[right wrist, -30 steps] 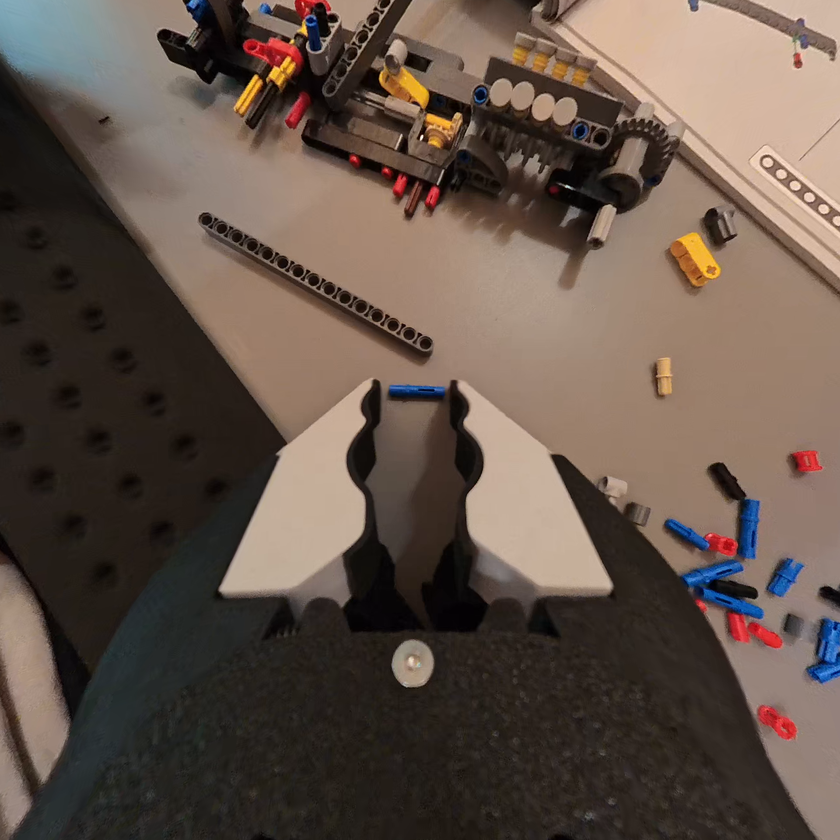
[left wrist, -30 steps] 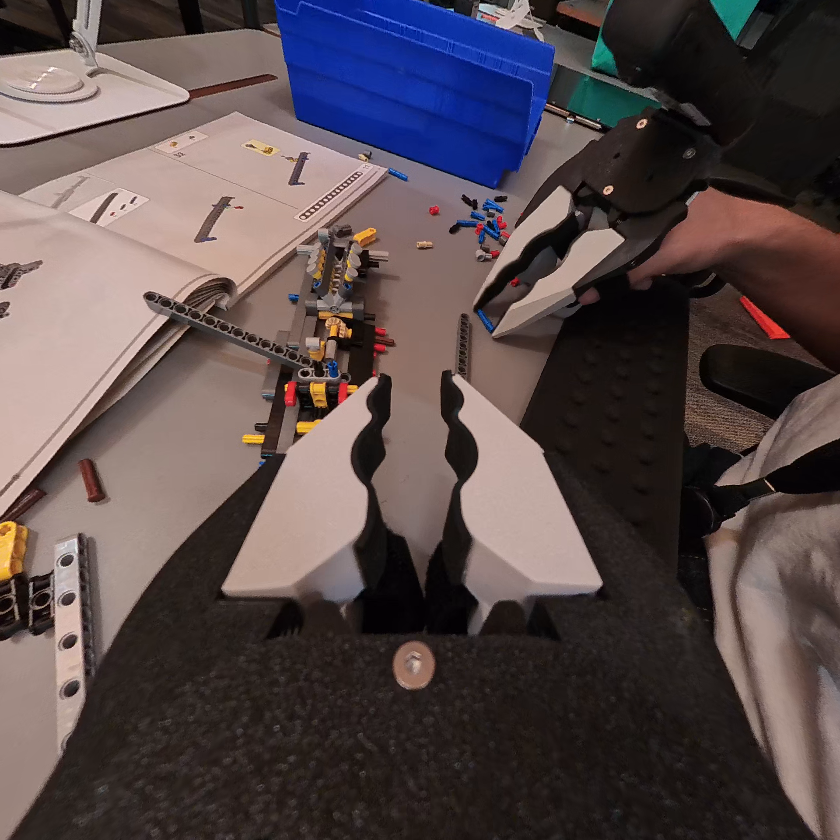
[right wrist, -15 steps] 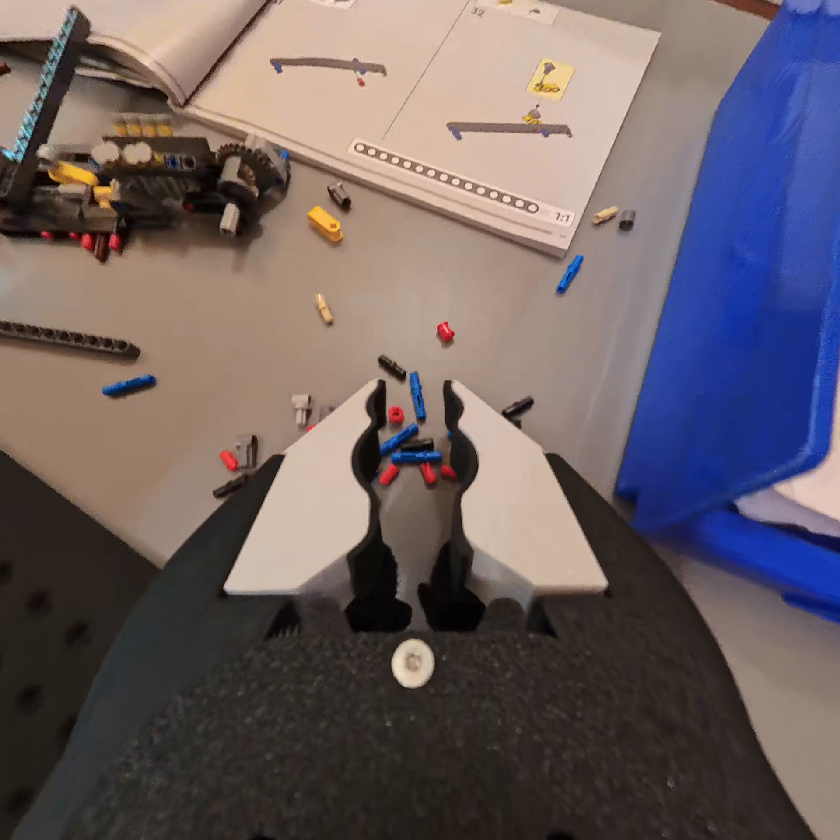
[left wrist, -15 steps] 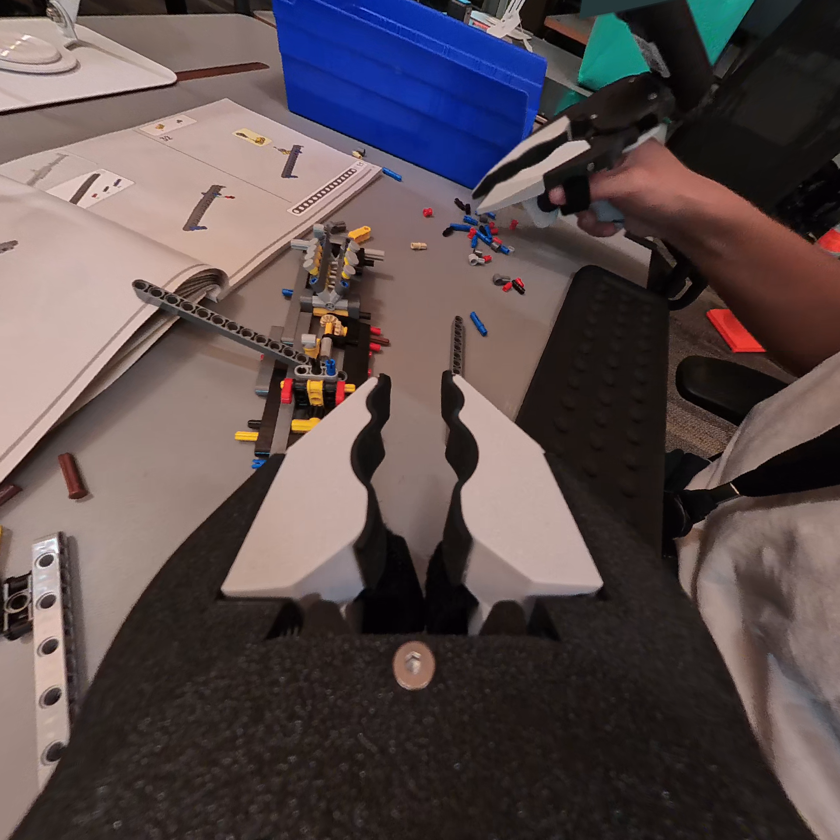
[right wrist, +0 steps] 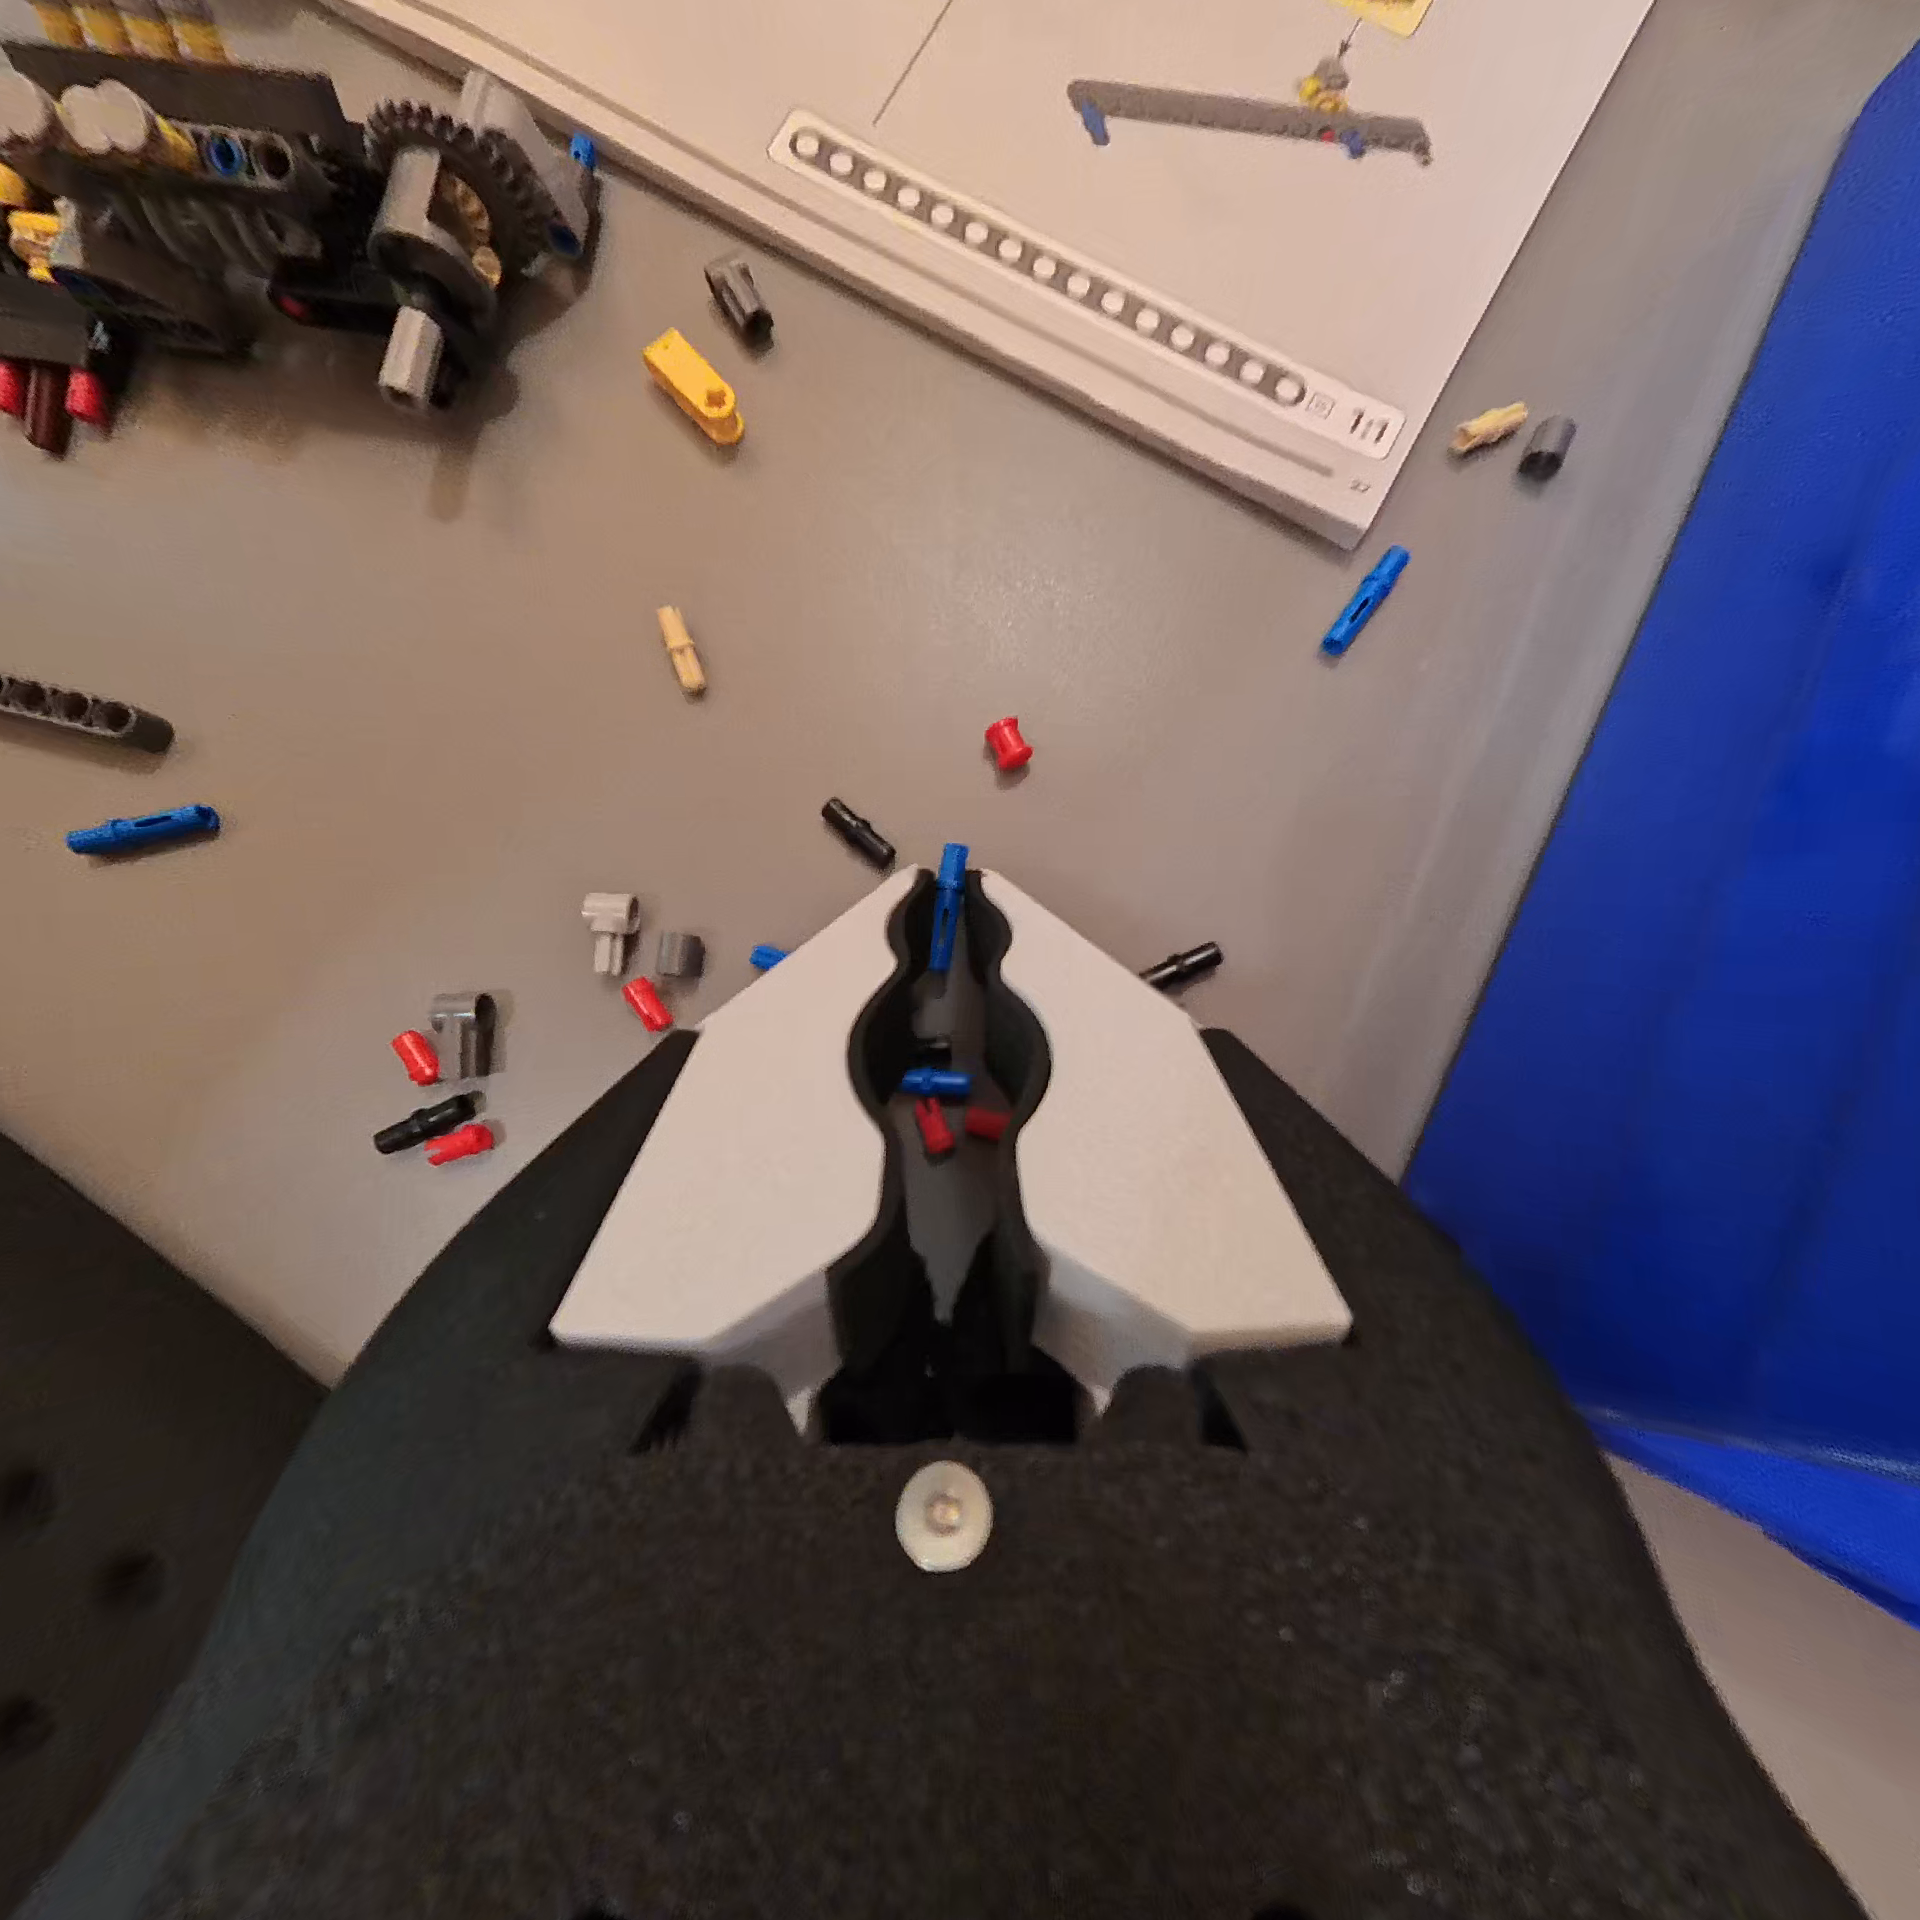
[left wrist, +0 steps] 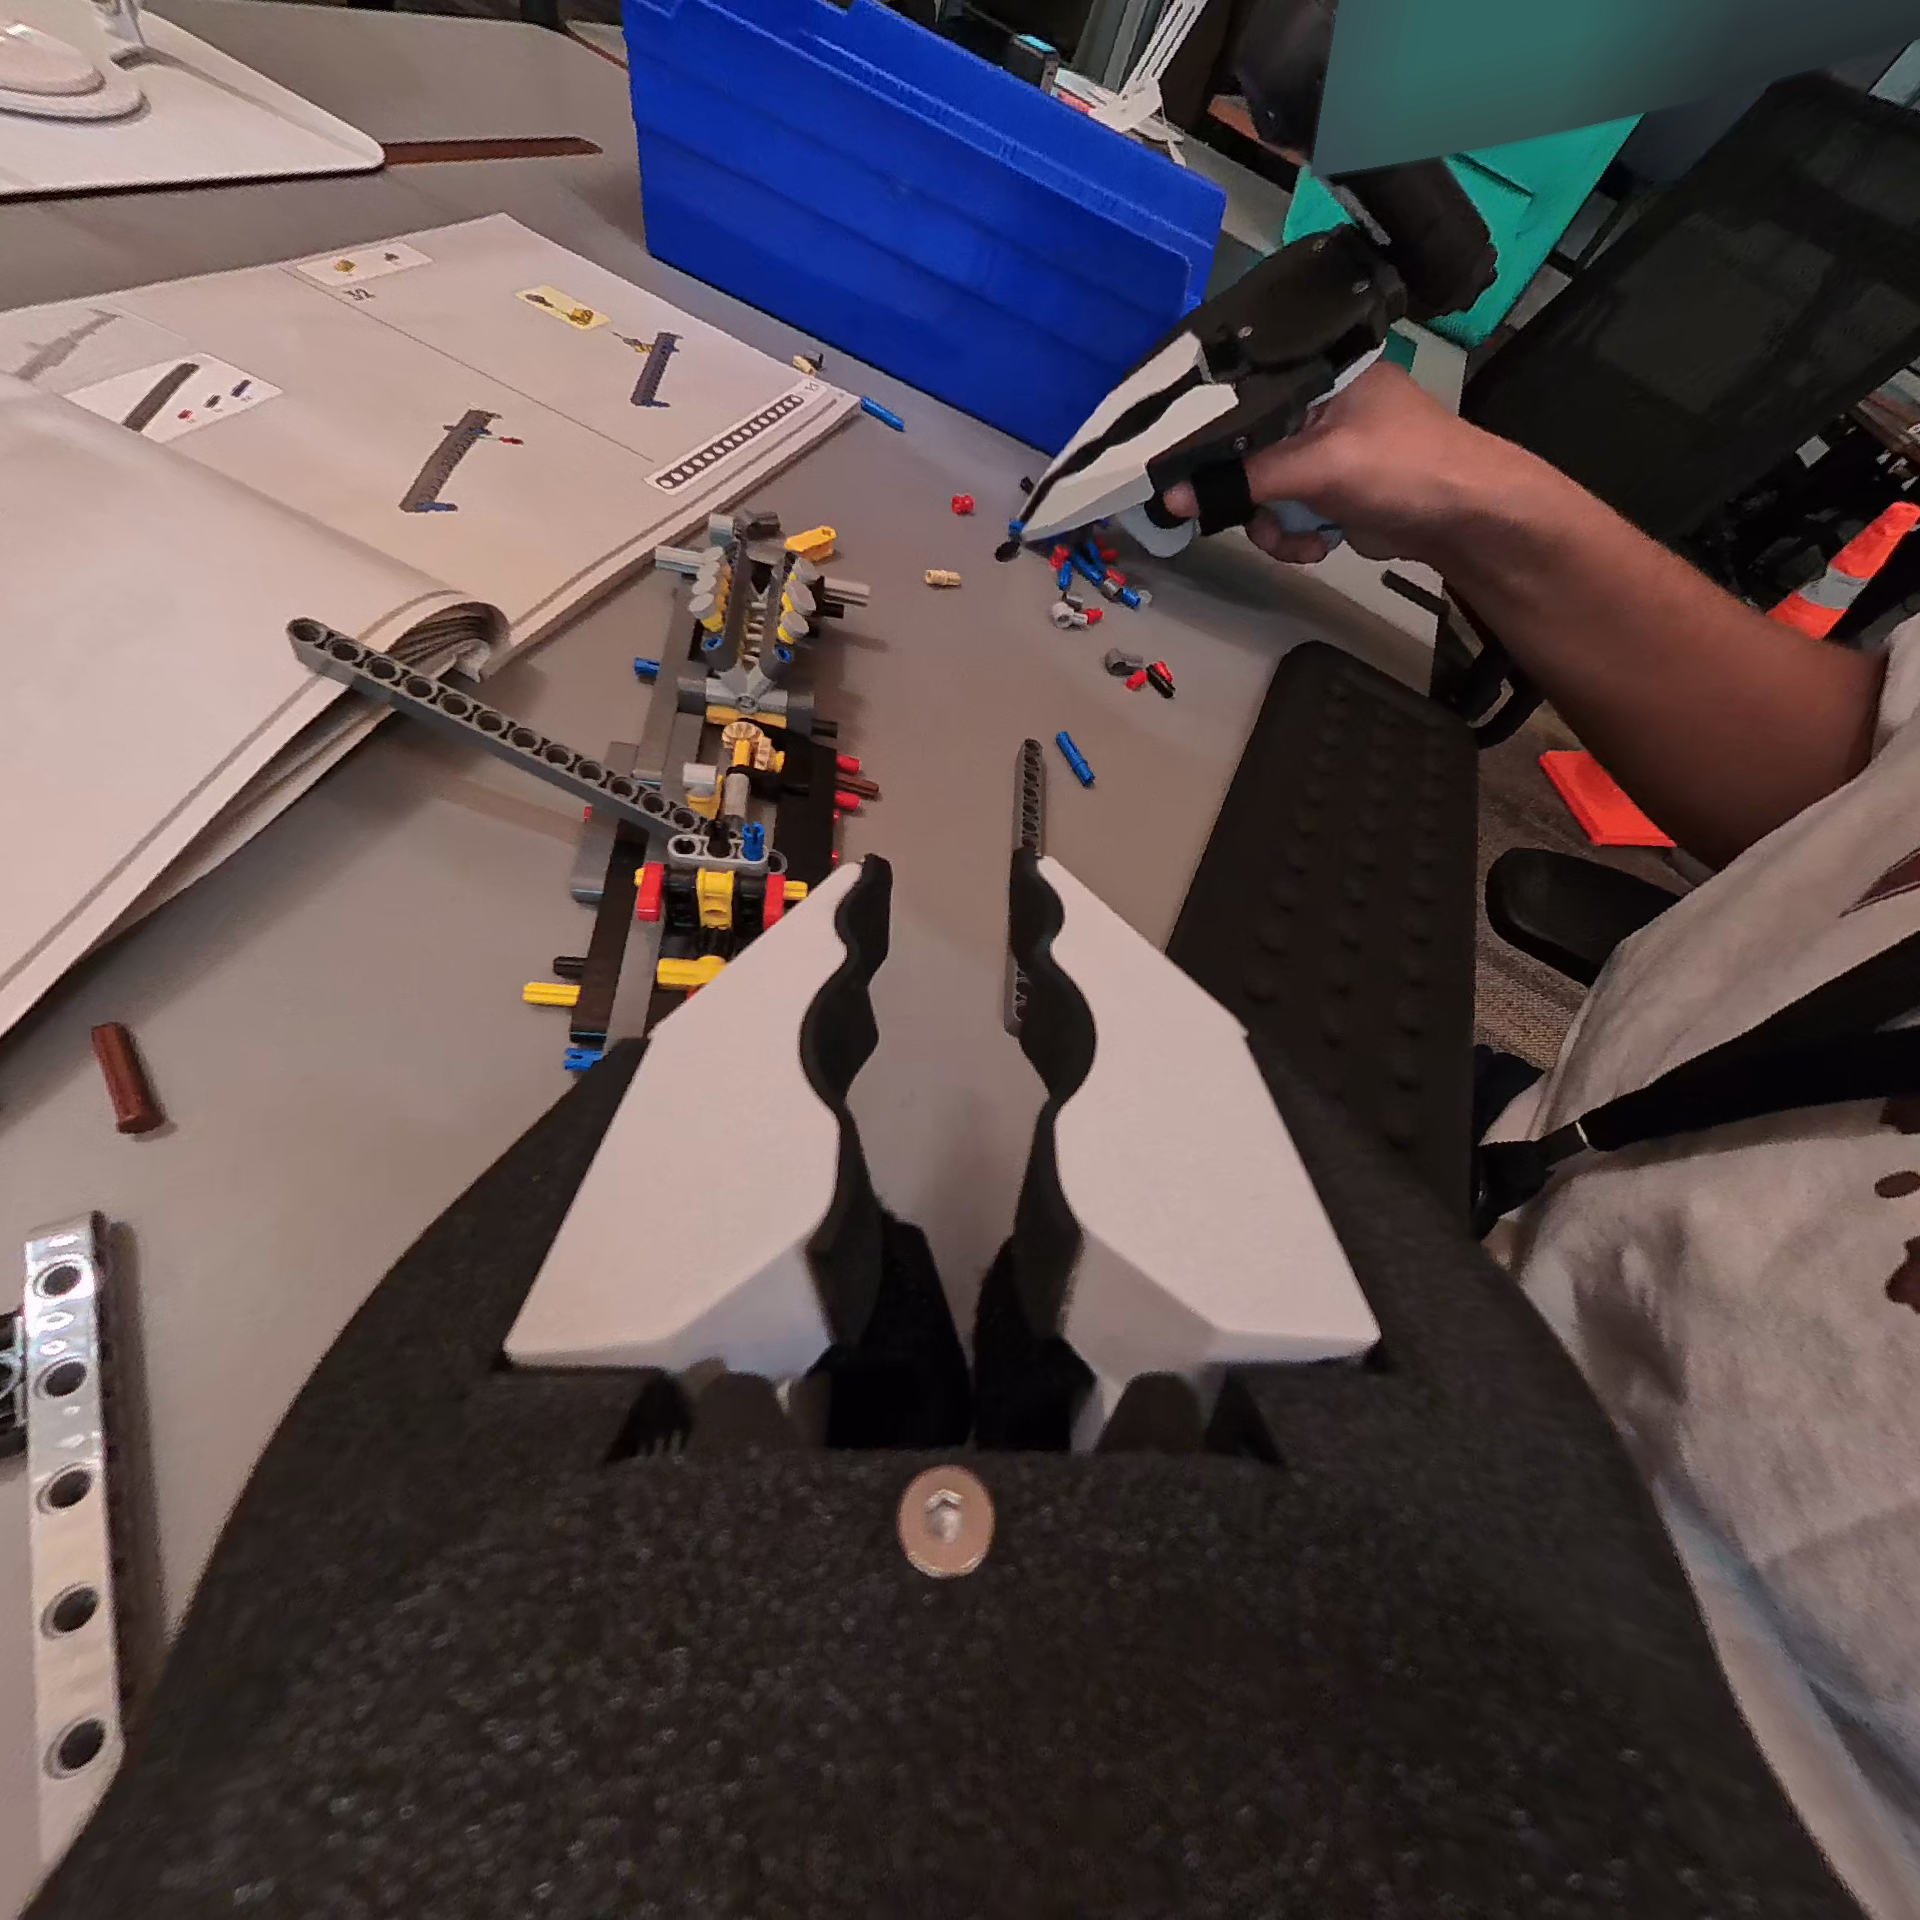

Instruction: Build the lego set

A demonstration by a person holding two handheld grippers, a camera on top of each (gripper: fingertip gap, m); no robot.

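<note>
Beside the blue bin [right wrist: 1714, 831], right gripper [right wrist: 948, 883] pinching a blue pin [right wrist: 948, 904]; left gripper [left wrist: 948, 883] spread.

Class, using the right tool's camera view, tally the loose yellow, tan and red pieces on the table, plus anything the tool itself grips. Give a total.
Yellow pieces: 1
Tan pieces: 2
Red pieces: 6
Blue pin gripped by the right tool: 1
Total: 10
</note>
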